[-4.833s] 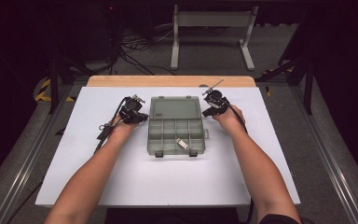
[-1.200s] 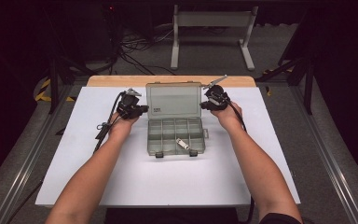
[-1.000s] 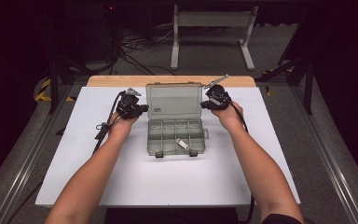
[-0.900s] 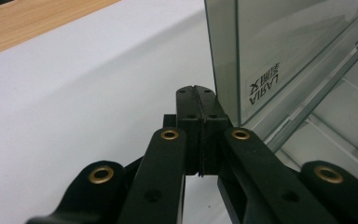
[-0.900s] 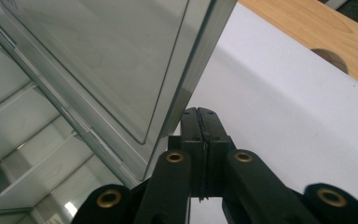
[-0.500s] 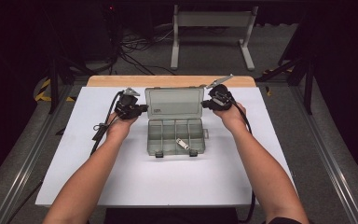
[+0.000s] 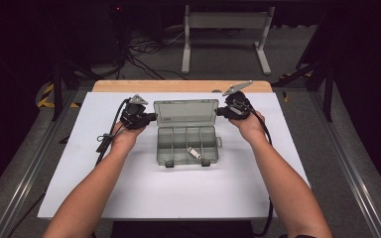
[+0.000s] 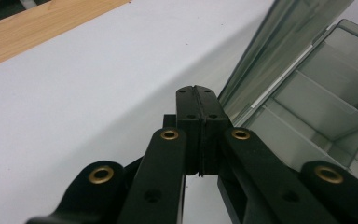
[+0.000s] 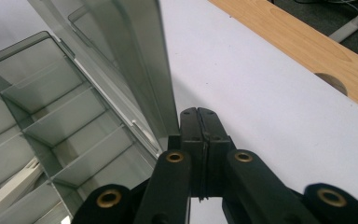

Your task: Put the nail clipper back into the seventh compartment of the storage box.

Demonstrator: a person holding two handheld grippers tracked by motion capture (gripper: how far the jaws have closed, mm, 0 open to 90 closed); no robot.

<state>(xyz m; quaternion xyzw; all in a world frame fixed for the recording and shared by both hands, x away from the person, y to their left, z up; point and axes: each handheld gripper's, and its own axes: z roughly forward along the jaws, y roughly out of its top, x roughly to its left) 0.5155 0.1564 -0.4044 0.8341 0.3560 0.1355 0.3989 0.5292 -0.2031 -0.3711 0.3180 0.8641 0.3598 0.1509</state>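
Lid movement: up from lying shut on the box in the earliest high view to standing open, near upright, leaning slightly toward twelve o'clock, now.
Box: one clear grey compartment box point(image 7: 187, 145) at the centre of the white table top point(image 7: 144, 193), with its lid point(image 7: 186, 112) hinged at the twelve o'clock edge.
Compartments: a far row of four cells can be counted; the near row is less plain, at least two.
Contents: one small white piece point(image 7: 194, 152) in the near row, toward five o'clock within the box.
Latches: two dark tabs on the six o'clock edge, both released.
Left gripper: one, at nine o'clock of the lid point(image 7: 151, 117), jaws pressed together on nothing; the left gripper view point(image 8: 200, 109) shows its tips just beside the lid's end edge; contact cannot be told.
Right gripper: one, at three o'clock of the lid point(image 7: 220, 112), jaws likewise together and empty; the right gripper view point(image 9: 201, 128) shows the tips just beside the lid's other end.
Hands: two, one on each gripper, forearms coming in from six o'clock.
Step in hand: judged to be the opening of the box, the closed tips propping the lid at both ends; this looks nearly done.
Next move: judged to call for easing the lid further toward twelve o'clock until it stays open by itself, both sides kept even so the box does not slide, before either tip is freed for the white piece.
Surroundings: one wooden strip point(image 7: 178, 86) along the table's twelve o'clock edge; dark floor with cables and a stand beyond.
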